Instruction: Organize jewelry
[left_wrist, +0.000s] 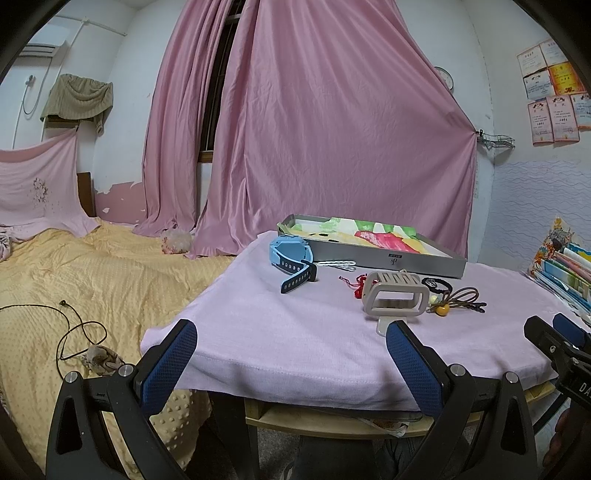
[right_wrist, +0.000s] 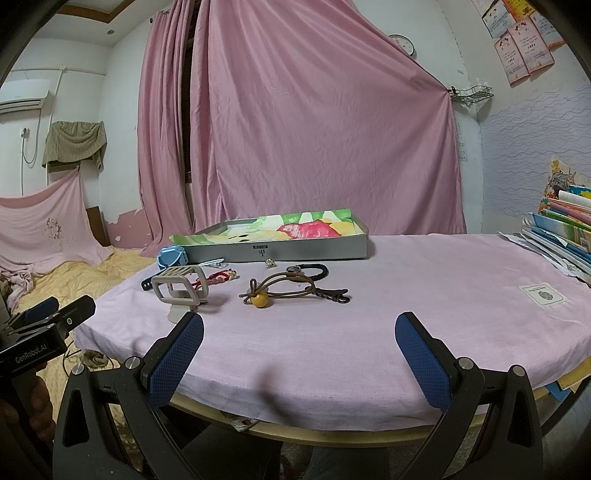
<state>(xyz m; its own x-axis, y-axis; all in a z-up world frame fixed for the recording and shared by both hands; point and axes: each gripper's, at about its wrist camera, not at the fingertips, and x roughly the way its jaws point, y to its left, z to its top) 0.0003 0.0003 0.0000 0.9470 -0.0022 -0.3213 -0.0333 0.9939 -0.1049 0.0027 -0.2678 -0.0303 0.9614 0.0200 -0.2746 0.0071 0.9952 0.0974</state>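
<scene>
On the pink-clothed table (left_wrist: 295, 332) (right_wrist: 406, 288) lie a blue watch (left_wrist: 291, 258) (right_wrist: 170, 256), a beige hair claw (left_wrist: 395, 293) (right_wrist: 181, 286), a red cord bracelet (left_wrist: 357, 285) (right_wrist: 218, 277), a black braided bracelet (left_wrist: 437, 284) (right_wrist: 314, 271) and a brown cord with a yellow bead (left_wrist: 456, 300) (right_wrist: 291, 291). Behind them sits a shallow grey box (left_wrist: 388, 256) (right_wrist: 295, 249) lined with colourful paper. My left gripper (left_wrist: 291, 350) hovers open at the table's front edge. My right gripper (right_wrist: 299, 347) is open too, near the front edge, holding nothing.
A yellow bedspread (left_wrist: 74, 295) with a dark cord on it lies to the left. Stacked books (right_wrist: 569, 229) stand at the table's right end. Pink curtains (right_wrist: 314, 129) hang behind. A small white label (right_wrist: 542, 294) rests on the cloth at right.
</scene>
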